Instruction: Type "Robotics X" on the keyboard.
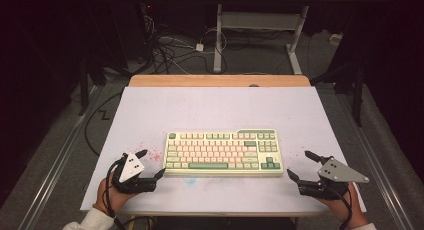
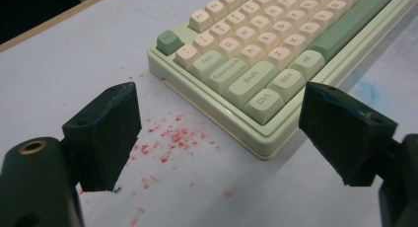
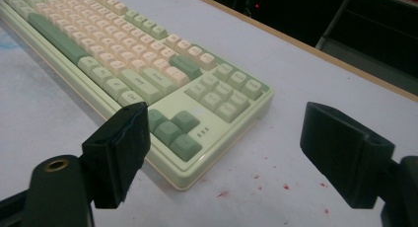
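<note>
A white tabletop [image 1: 220,105] with a wooden far edge is seen from the high view, and a green and cream mechanical keyboard [image 1: 224,152] is laid flat near its front middle, long side toward the person. The left gripper [image 1: 150,164] is held just beside the keyboard's left end, above the tabletop, and the right gripper [image 1: 300,165] is held near the right end, a little apart from it. In the left gripper view the fingers [image 2: 101,135] are spread wide with nothing between them, the keyboard's near left corner lying just ahead. In the right gripper view the fingers [image 3: 118,153] are likewise spread wide and nothing is gripped. Small red specks [image 2: 172,138] are scattered on the tabletop beside the keyboard's left end.
</note>
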Demonstrator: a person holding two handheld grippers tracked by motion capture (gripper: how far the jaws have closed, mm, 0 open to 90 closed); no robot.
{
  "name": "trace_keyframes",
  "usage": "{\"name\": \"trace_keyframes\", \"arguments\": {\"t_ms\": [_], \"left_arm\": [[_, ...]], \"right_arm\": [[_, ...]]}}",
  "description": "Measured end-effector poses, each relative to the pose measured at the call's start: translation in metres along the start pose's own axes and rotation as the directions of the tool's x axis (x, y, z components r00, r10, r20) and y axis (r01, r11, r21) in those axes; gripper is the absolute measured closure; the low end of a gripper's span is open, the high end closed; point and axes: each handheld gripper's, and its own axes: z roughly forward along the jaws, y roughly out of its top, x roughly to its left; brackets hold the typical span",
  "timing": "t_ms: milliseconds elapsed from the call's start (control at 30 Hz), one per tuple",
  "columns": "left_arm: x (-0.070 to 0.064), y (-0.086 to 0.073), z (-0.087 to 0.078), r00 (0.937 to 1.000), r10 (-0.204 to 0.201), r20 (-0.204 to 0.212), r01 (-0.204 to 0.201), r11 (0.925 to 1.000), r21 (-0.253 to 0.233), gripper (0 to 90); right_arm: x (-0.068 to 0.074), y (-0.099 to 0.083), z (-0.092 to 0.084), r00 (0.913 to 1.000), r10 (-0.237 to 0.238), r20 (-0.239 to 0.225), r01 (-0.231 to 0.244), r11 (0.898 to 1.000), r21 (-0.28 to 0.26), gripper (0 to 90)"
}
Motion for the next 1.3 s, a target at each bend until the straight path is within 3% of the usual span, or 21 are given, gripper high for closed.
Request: {"name": "trace_keyframes", "arguments": {"t_ms": [300,367,533,600,633,733,900,933,967,1033,1133,1300], "left_arm": [[-0.003,0.003,-0.001,0.9999,-0.001,-0.01,0.001,1.0,-0.009,16.8],[-0.002,0.003,-0.001,0.9999,-0.006,-0.011,0.006,0.9999,-0.013,22.6],[-0.001,0.006,-0.004,0.9999,-0.015,-0.008,0.015,0.9996,-0.025,42.6],[0.0,0.007,-0.006,0.9998,-0.021,-0.006,0.021,0.9992,-0.034,43.6],[0.001,0.008,-0.008,0.9997,-0.023,-0.008,0.022,0.9989,-0.041,52.3],[0.001,0.011,-0.007,0.9998,-0.016,-0.013,0.016,0.9993,-0.035,60.0],[0.003,0.013,-0.007,0.9996,-0.022,0.016,0.023,0.9994,-0.027,73.8],[0.003,0.014,-0.007,0.9996,-0.022,0.02,0.022,0.9994,-0.025,73.8],[0.002,0.014,-0.007,0.9997,-0.017,0.02,0.018,0.9997,-0.015,77.4],[0.002,0.016,-0.005,0.9997,-0.013,0.023,0.013,0.9999,-0.003,80.1],[0.003,0.02,-0.003,0.9993,-0.01,0.036,0.01,1.0,0.001,87.2],[0.002,0.028,0.004,0.9985,-0.01,0.054,0.009,0.9999,0.013,88.0]], "right_arm": [[0.002,-0.001,-0.004,0.9999,-0.001,0.015,0.001,1.0,0.004,20.7],[0.002,-0.001,-0.004,0.9999,-0.002,0.017,0.002,1.0,0.002,22.5],[0.005,0.003,-0.008,0.9993,-0.03,0.021,0.03,0.999,-0.033,39.7],[0.006,0.004,-0.008,0.9993,-0.031,0.021,0.032,0.999,-0.037,41.2],[0.007,0.006,-0.006,0.9993,-0.035,0.013,0.035,0.999,-0.034,48.0],[0.008,0.008,-0.004,0.9994,-0.03,-0.017,0.03,0.999,-0.026,54.8],[0.01,0.012,-0.002,0.9991,-0.028,-0.032,0.028,0.999,-0.02,74.1],[0.01,0.012,-0.002,0.9991,-0.028,-0.032,0.028,0.999,-0.02,74.1],[0.011,0.012,0.0,0.9987,-0.032,-0.039,0.032,0.999,-0.006,82.2],[0.012,0.013,0.003,0.9986,-0.034,-0.041,0.035,0.999,0.015,89.4],[0.014,0.018,0.009,0.9971,-0.052,-0.055,0.054,0.998,0.033,90.0],[0.021,0.031,0.02,0.9933,-0.07,-0.091,0.074,0.997,0.038,90.0]]}}
